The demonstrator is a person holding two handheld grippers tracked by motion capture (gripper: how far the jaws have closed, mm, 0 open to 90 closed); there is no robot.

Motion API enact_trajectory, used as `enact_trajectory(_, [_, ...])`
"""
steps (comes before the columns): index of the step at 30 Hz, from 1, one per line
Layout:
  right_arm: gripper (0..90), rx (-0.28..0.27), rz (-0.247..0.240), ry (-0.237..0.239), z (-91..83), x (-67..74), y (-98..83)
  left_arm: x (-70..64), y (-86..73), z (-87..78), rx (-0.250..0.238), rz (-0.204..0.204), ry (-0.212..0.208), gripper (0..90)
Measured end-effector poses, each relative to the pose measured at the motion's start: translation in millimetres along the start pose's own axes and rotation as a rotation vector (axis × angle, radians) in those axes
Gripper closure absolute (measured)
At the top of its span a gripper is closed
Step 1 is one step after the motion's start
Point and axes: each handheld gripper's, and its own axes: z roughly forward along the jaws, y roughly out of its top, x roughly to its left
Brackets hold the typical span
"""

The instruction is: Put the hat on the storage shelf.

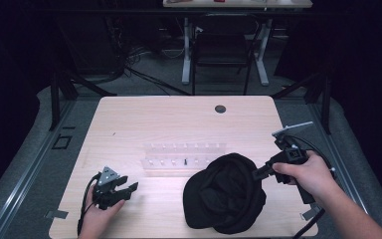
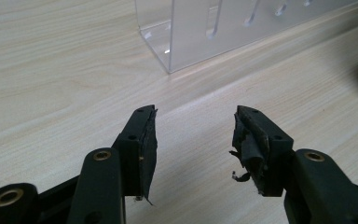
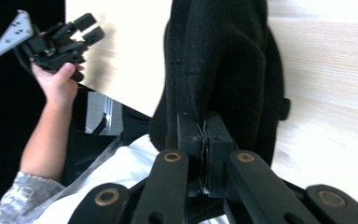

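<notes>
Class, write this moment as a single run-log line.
right gripper: shut on black cap edge | left gripper: open, empty, over table | clear rack: untouched

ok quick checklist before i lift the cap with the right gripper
1. Right gripper shut on the black cap: ok, jaws pinch its edge.
2. Grip depth: cannot tell, only a thin fold shows between the jaws.
3. Left gripper free: ok, open, holding nothing.
4. Left gripper apart from the cap: ok.
5. Clear plastic rack close behind the cap: not ok, touching or not cannot tell.
</notes>
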Motion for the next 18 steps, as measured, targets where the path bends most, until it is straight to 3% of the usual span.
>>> enact_trajectory(9, [88.2, 0.004, -0.011, 0.040, -9.0, 12.8, 0.1, -0.1, -0.2, 0.1, 0.000, -0.002, 0.000, 49.2])
enact_trajectory(18, [88.3, -0.033, -0.027, 0.019, -21.6, 29.7, -1.0, 0.6, 0.0, -1.2, 0.010, -0.002, -0.004, 49.2])
